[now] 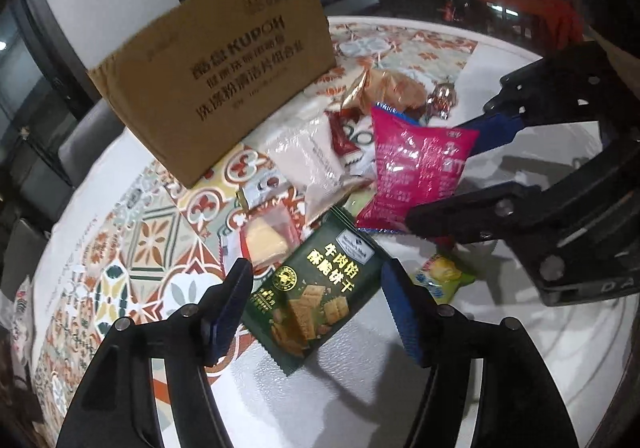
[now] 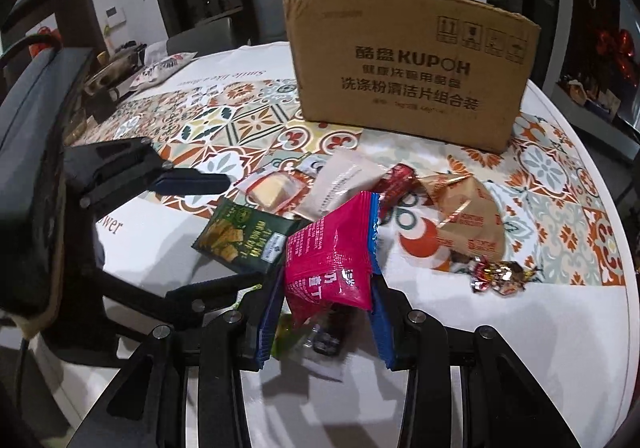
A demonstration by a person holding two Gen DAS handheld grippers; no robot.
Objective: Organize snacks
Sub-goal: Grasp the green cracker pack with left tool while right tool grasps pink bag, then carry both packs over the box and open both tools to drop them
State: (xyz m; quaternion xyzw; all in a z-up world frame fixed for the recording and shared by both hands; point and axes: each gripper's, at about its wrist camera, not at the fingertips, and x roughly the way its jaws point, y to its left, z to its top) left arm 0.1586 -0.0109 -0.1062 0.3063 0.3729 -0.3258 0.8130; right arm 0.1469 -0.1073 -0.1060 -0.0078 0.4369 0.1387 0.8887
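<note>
A dark green cracker packet (image 1: 316, 296) lies flat on the round table, between the fingers of my left gripper (image 1: 320, 300). That gripper is open, and its blue pads (image 1: 232, 304) stand clear of the packet's edges. My right gripper (image 2: 324, 288) is shut on a pink snack packet (image 2: 332, 260) and holds it tilted above the table. In the left wrist view the right gripper (image 1: 434, 174) comes in from the right with the pink packet (image 1: 416, 168). The right wrist view shows the left gripper (image 2: 244, 230) over the green packet (image 2: 240, 236).
An open-topped cardboard box (image 2: 408, 68) stands behind the pile on a patterned cloth (image 2: 248, 116). Loose snacks lie around: a pale packet (image 2: 344, 180), a clear cheese-coloured packet (image 2: 272, 188), a golden bag (image 2: 468, 216), wrapped candy (image 2: 496, 272), a yellow-green packet (image 1: 444, 276).
</note>
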